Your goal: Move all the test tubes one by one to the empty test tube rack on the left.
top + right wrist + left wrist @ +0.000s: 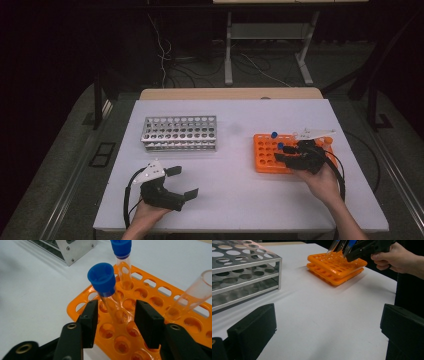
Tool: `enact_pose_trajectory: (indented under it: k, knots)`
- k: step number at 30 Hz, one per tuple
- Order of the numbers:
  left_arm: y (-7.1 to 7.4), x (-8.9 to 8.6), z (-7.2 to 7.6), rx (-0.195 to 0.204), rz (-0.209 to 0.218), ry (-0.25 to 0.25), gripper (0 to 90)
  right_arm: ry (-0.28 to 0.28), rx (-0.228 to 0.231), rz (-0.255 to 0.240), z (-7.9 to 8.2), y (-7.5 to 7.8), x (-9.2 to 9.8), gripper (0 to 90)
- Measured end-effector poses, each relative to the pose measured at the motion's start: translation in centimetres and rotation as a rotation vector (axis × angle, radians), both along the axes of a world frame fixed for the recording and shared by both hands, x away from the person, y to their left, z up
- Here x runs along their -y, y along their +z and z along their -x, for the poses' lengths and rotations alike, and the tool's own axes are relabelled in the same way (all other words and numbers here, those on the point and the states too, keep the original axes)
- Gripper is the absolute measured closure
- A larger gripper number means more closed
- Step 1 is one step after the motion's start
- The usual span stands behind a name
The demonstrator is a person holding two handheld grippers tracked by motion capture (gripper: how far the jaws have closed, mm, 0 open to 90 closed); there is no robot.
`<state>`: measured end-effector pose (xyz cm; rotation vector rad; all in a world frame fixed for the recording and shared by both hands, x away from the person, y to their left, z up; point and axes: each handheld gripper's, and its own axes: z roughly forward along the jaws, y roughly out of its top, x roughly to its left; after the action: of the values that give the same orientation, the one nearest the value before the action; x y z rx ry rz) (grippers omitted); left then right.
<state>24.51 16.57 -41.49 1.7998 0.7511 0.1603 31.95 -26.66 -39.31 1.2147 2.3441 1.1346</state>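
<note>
Blue-capped clear tube (108,293), tilted in orange rack (155,302)

The far blue-capped tube (121,257) and uncapped tube (192,296) are cut off.

I see a white table (235,195) under bright light, while the room behind it sits almost black; a light wooden edge (230,93) runs along its far side; beyond that stands a pale metal desk frame (265,45) with two legs on splayed feet; loose cables (170,60) trail over the grey floor (65,165); a dark floor plate (102,154) lies left of the table.
</note>
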Motion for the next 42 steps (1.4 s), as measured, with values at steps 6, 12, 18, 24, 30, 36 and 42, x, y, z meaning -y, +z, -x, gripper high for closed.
enact_pose_trajectory:
  k: [6, 12, 18, 24, 30, 36, 42]
  knots:
    - [0.0, 0.0, 0.0, 0.0, -0.001, -0.001, 0.0, -0.016, 0.018, 0.01, -0.3, -0.3, -0.4, 66.0]
    - [0.0, 0.0, 0.0, 0.002, -0.002, -0.001, 0.0, -0.03, 0.023, 0.028, -0.5, -0.7, -0.6, 75.2]
    - [-0.1, 0.0, 0.0, -0.001, -0.004, 0.0, 0.0, -0.024, 0.042, 0.044, -0.4, -0.5, -0.6, 76.0]
    - [0.1, 0.2, 0.0, -0.003, -0.018, -0.004, 0.0, -0.018, 0.053, 0.034, -0.1, 0.6, -0.3, 76.1]
    - [0.6, 0.3, 0.2, -0.002, -0.027, -0.011, 0.0, -0.005, 0.061, 0.019, 0.2, 2.1, -0.3, 76.1]
    - [1.2, 0.3, 0.1, -0.006, -0.03, -0.016, 0.0, 0.047, 0.058, 0.005, 0.6, 3.7, -0.6, 76.1]
    - [2.2, 0.5, -0.3, -0.006, -0.032, -0.023, 0.0, 0.106, 0.042, -0.01, 1.2, 5.1, -1.3, 76.1]
